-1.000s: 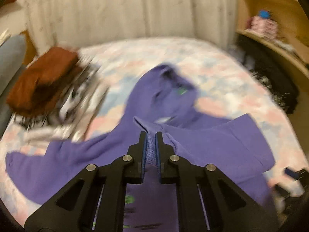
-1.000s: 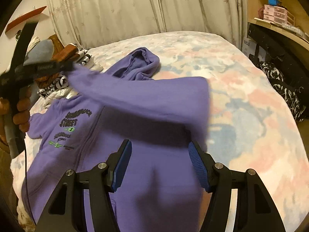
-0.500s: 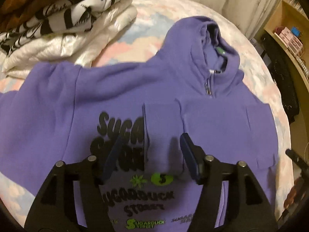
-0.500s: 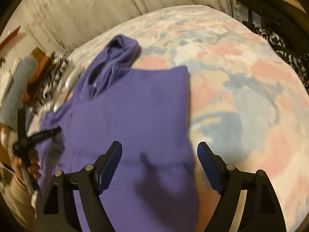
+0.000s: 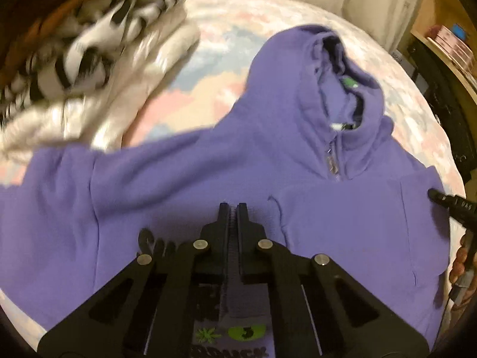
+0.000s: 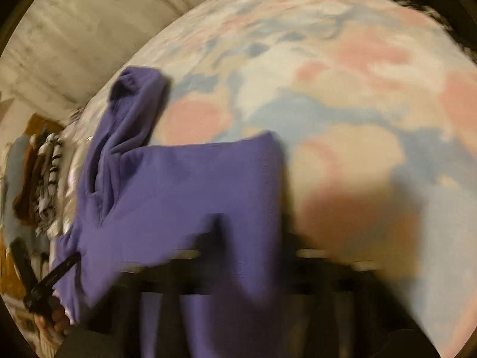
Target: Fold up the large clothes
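The hoodie [image 5: 238, 161] is spread front-up on the bed [image 5: 208, 68], its hood [image 5: 322, 68] lying beyond the left tool [image 5: 232, 217]. That tool is fully closed over the chest; whether cloth is pinched cannot be told. The right tool [image 6: 250, 238] is blurred and closing, apparently at the folded-in side, likely so the next fold can be lifted evenly.
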Demonstrator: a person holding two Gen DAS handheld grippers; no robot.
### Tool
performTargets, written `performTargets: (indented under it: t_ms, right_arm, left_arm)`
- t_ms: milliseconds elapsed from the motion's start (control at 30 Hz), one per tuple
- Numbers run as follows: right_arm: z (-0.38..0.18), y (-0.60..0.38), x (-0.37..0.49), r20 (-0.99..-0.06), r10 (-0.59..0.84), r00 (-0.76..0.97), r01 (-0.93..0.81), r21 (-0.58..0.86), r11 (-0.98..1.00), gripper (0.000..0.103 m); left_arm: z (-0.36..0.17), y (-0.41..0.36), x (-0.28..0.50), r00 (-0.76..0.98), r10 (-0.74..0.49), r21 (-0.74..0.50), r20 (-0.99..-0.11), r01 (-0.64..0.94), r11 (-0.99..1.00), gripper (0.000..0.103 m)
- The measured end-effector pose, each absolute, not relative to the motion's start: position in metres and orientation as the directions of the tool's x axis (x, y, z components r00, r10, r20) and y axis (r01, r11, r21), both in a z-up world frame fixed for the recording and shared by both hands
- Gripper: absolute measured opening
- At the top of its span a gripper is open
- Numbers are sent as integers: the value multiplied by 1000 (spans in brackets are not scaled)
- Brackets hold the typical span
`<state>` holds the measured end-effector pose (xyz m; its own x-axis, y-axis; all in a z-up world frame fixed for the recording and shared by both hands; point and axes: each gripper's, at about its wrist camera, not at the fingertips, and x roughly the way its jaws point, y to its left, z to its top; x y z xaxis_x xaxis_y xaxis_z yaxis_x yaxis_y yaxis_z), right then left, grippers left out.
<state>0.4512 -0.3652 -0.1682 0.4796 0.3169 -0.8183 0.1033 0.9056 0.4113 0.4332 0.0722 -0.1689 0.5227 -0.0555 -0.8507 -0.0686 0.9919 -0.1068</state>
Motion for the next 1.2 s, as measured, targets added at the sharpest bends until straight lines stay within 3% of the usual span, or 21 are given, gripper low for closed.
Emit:
performTargets:
  t_ms: [100, 267, 333, 433, 500, 667, 700, 767, 833, 967, 1133, 1200]
  right_arm:
    - [-155, -364, 448, -781, 279, 558, 98, 396, 913, 14]
    - [-169, -356, 453, -831, 258, 493, 99, 348, 932, 15]
    - [-162, -357, 447, -837, 278, 471, 97, 362, 927, 36]
    - [-147, -359, 411, -828, 291, 479, 57, 360, 931, 64]
    - [-142, -362, 390, -827, 297, 477, 34, 355, 934, 64]
    - [-152, -361, 338, -852, 300, 428, -5, 329, 944, 64]
    - [-156, -357, 332, -867, 274, 416, -12, 296, 955, 62]
    - [-163, -354, 320, -879, 250, 406, -25, 263, 964, 41]
    - [-161, -354, 314, -874, 224, 431, -10, 243, 970, 34]
    - [-167, -355, 307, -880, 199, 431, 20, 229, 973, 35]
    - [-150, -357, 298, -887, 135, 441, 35, 168, 985, 52]
    - [-138, -355, 286, -879, 117, 462, 24, 144, 989, 52]
  left_arm:
    - [-167, 69, 437, 558, -31, -80, -829, -64, 995, 2]
    - [-181, 66, 437, 525, 1, -38, -851, -63, 997, 3]
    - [-179, 70, 433, 519, -19, -64, -855, -68, 996, 7]
    - [-172, 81, 423, 501, -92, -154, -860, -85, 984, 22]
    - [-166, 85, 410, 507, -107, -177, -855, -91, 980, 29]
    - [-173, 72, 383, 480, -123, -165, -869, -45, 985, 29]
    - [-175, 68, 379, 482, -105, -141, -870, -39, 989, 29]
    - [-180, 61, 373, 496, -56, -84, -867, -35, 996, 28]
    - [-183, 56, 368, 520, -10, -30, -854, -30, 999, 26]
    - [-184, 51, 363, 529, 34, 26, -848, -22, 999, 25]
    - [-166, 50, 350, 537, 20, 26, -843, 4, 1000, 25]
    - [-156, 48, 339, 549, 9, 22, -836, 18, 1000, 25]
